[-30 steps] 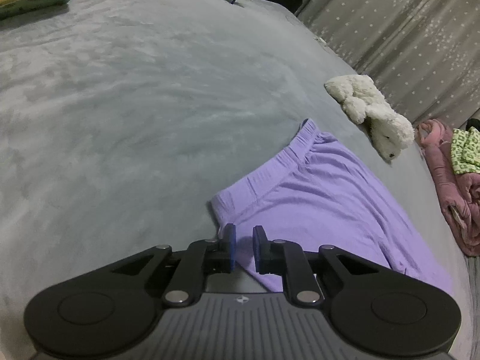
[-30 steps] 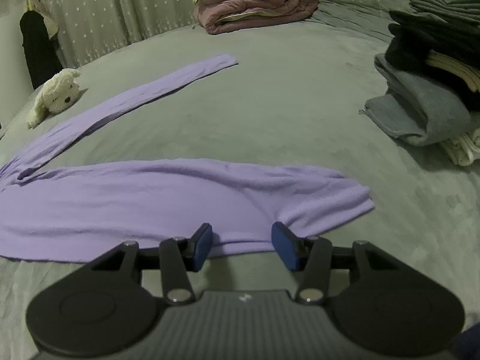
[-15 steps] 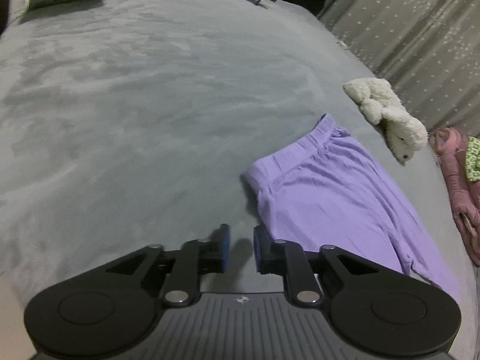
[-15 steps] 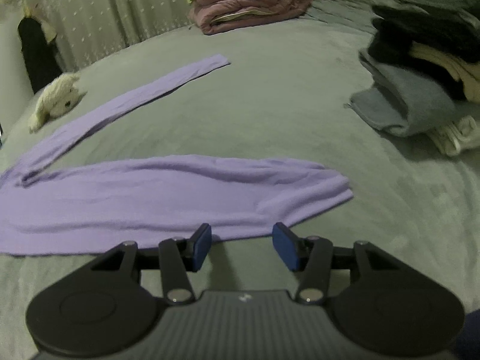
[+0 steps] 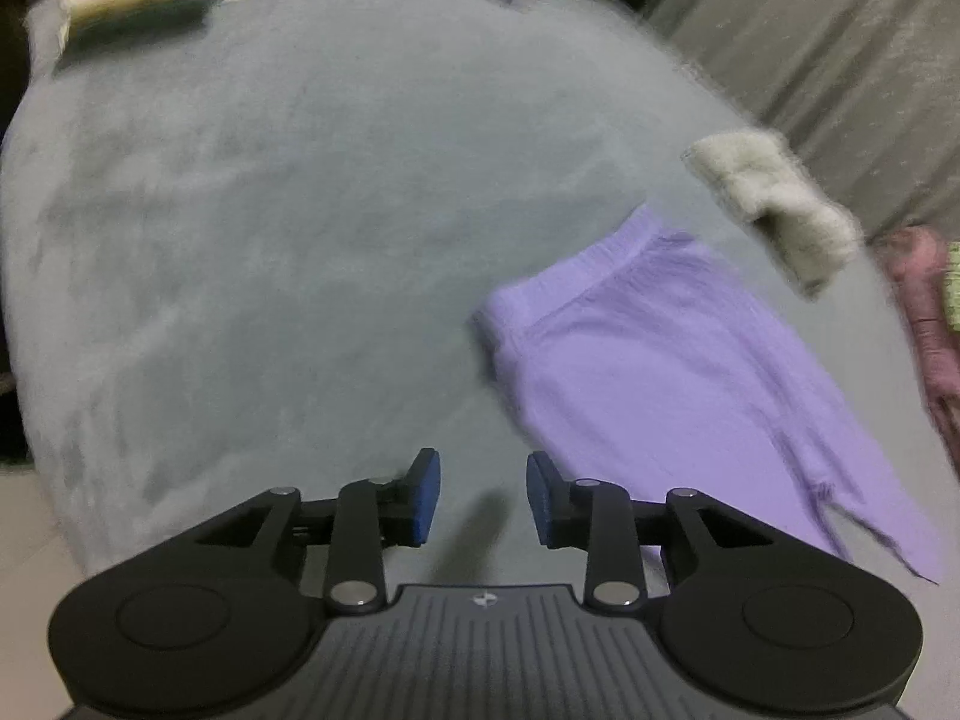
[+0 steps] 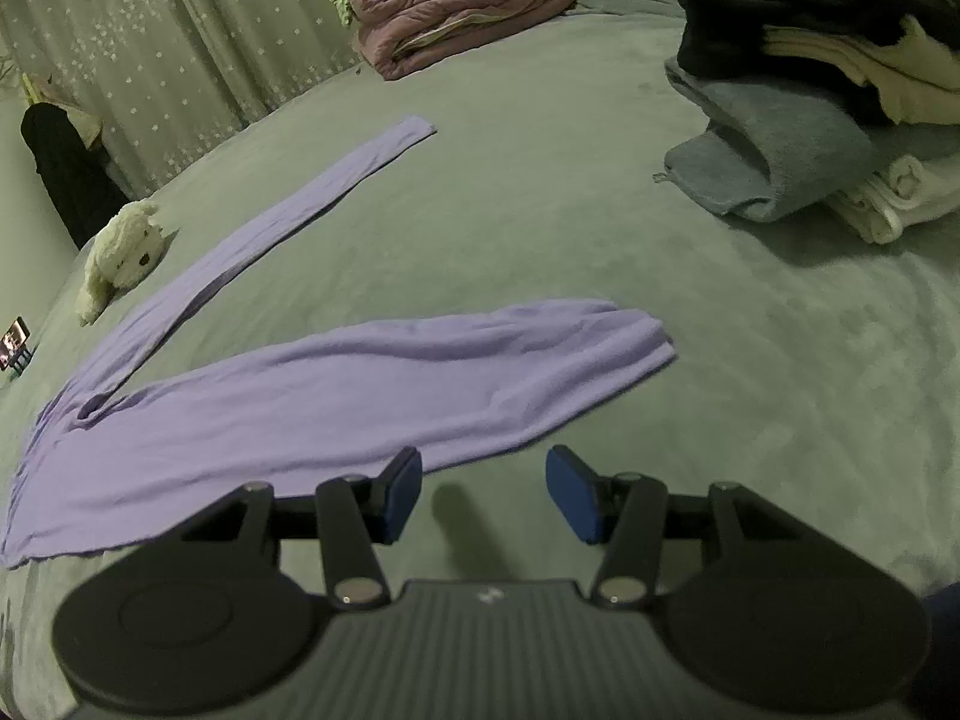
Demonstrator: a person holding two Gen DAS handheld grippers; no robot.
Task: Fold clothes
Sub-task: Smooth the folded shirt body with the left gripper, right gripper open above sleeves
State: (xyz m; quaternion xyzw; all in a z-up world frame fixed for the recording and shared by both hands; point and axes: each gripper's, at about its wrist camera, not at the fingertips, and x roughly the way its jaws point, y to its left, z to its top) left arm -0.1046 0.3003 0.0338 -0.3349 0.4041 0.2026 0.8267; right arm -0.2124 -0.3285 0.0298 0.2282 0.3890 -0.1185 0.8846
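The purple trousers (image 6: pixel 336 396) lie spread flat on the grey-green bed (image 6: pixel 540 228), the two legs splayed apart in a V: the near leg runs across just in front of the right gripper (image 6: pixel 483 492), the far leg stretches away toward the pile of pink bedding (image 6: pixel 468 0). In the left wrist view the waistband end (image 5: pixel 576 282) lies ahead and to the right of the left gripper (image 5: pixel 483 501); that picture is blurred, so fine creases there may be lost.

Both grippers have their blue pads parted with nothing between them, and both hang just short of the cloth, touching none of it.

As for progress, the trousers show no fold in them — the legs are not laid together and the length is not doubled over. So this garment's folding is all left to do: legs brought one onto the other, then the length halved. To the right a stack of folded clothes (image 6: pixel 828 90) sits well apart — whether more loose garments wait cannot be seen.
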